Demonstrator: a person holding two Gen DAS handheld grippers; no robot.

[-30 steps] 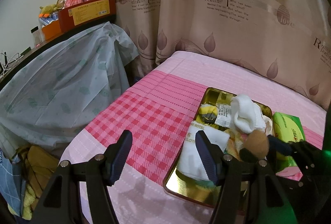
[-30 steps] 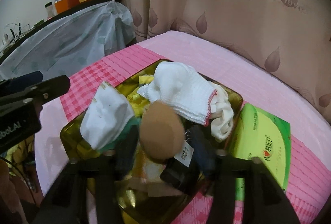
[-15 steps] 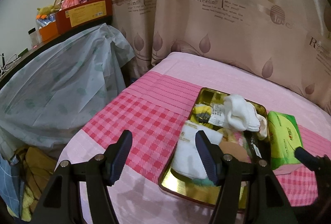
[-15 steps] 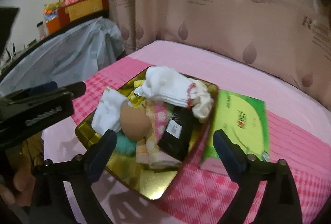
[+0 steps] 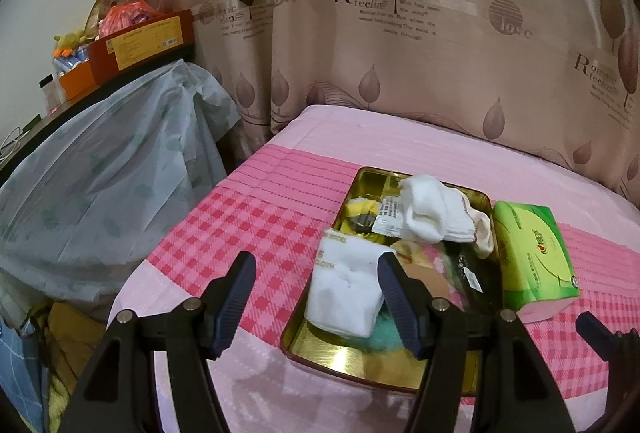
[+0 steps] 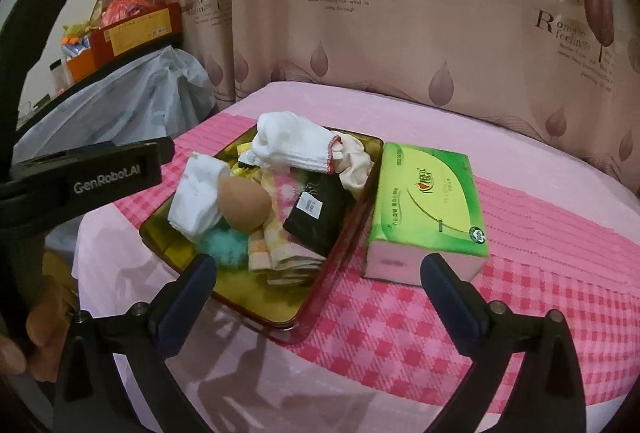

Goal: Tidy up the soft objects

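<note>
A gold tin tray (image 6: 256, 295) lies on the pink checked bed cover (image 6: 400, 321). Heaped in it are a brown egg-shaped sponge (image 6: 244, 207), white socks (image 6: 288, 147), a folded white cloth (image 6: 196, 201), a teal fluffy piece (image 6: 224, 247), a checked cloth (image 6: 280, 257) and a black packet (image 6: 320, 217). My right gripper (image 6: 320, 265) hangs before the tray's near corner, its jaws opening with nothing between them. My left gripper (image 5: 316, 259) stands open and empty over the tray's (image 5: 348, 357) left rim, near the white cloth (image 5: 344, 293).
A green tissue pack (image 6: 428, 201) lies against the tray's right side. A plastic-covered piece of furniture (image 5: 100, 193) stands left of the bed with boxes (image 5: 136, 41) on top. A curtain (image 5: 400, 53) closes the back. Clothes (image 5: 60, 345) are piled on the floor at lower left.
The right gripper let go of the brown sponge, which now lies in the tray. It drew back and right with its jaws spread wide. The left gripper hardly moved.
</note>
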